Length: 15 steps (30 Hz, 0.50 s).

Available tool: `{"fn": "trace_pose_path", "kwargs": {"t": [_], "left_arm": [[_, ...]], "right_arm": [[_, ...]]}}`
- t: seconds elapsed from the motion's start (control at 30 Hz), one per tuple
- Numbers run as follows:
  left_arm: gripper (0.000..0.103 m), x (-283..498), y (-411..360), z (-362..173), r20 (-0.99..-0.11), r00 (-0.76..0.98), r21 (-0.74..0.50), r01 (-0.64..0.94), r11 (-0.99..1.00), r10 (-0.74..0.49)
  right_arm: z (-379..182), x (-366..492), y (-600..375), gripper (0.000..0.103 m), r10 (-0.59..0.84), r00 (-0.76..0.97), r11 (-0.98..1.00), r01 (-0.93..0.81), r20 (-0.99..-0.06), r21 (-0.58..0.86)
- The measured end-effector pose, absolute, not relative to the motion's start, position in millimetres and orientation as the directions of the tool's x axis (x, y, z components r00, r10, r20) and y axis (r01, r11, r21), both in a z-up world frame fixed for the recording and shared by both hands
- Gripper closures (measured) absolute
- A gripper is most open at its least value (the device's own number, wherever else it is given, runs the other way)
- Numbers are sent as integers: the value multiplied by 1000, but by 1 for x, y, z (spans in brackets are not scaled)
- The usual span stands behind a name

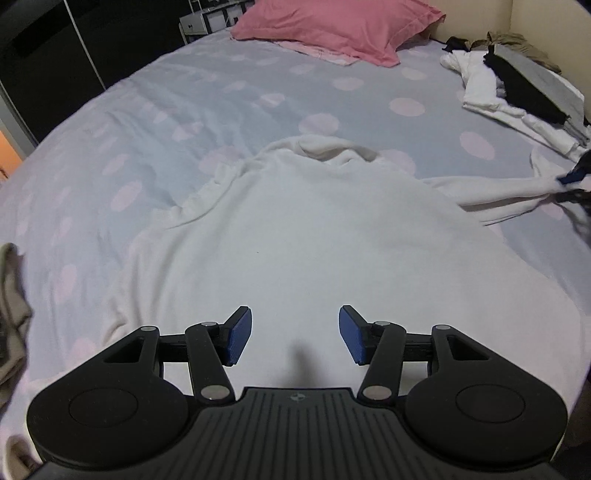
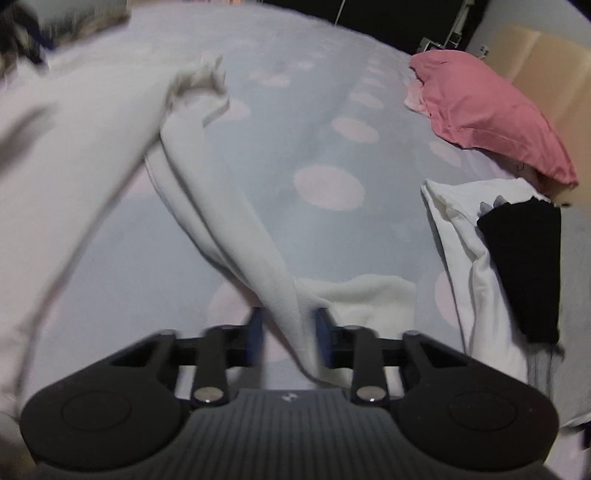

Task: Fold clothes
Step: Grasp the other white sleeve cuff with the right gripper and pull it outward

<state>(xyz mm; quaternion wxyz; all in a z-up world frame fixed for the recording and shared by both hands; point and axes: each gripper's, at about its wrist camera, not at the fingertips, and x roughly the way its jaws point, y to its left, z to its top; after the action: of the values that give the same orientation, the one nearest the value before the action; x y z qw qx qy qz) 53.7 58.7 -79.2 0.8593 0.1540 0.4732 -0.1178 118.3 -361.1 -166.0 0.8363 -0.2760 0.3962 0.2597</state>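
A white fleece top [image 1: 295, 229] lies spread on the dotted bed sheet [image 1: 147, 110], neck toward the pillow. My left gripper [image 1: 295, 334] hovers over the top's lower body, jaws open, nothing between the blue pads [image 1: 240, 334]. One long sleeve [image 1: 491, 188] stretches out to the right, where my right gripper [image 1: 576, 184] shows blurred at the frame's edge. In the right wrist view that sleeve [image 2: 236, 221] runs from the top's body [image 2: 74, 166] down into my right gripper [image 2: 290, 332], which is shut on it near the cuff; the picture there is motion-blurred.
A pink pillow [image 1: 340, 26] lies at the head of the bed. A pile of white, black and grey clothes [image 1: 517, 85] sits at the right edge, seen close in the right wrist view [image 2: 517, 258]. A beige garment [image 1: 11, 295] lies at the left edge.
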Motion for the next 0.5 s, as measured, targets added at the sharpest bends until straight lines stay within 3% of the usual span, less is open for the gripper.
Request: {"fn": "trace_pose_path", "kwargs": {"t": [0.3, 0.5], "left_arm": [[50, 28, 56, -79, -861, 505, 85, 258, 962, -60], [50, 11, 50, -97, -891, 455, 145, 316, 938, -15]], "right_arm": [[-88, 109, -384, 97, 239, 594, 793, -576, -768, -199], [-31, 84, -408, 97, 197, 615, 843, -503, -764, -188]]}}
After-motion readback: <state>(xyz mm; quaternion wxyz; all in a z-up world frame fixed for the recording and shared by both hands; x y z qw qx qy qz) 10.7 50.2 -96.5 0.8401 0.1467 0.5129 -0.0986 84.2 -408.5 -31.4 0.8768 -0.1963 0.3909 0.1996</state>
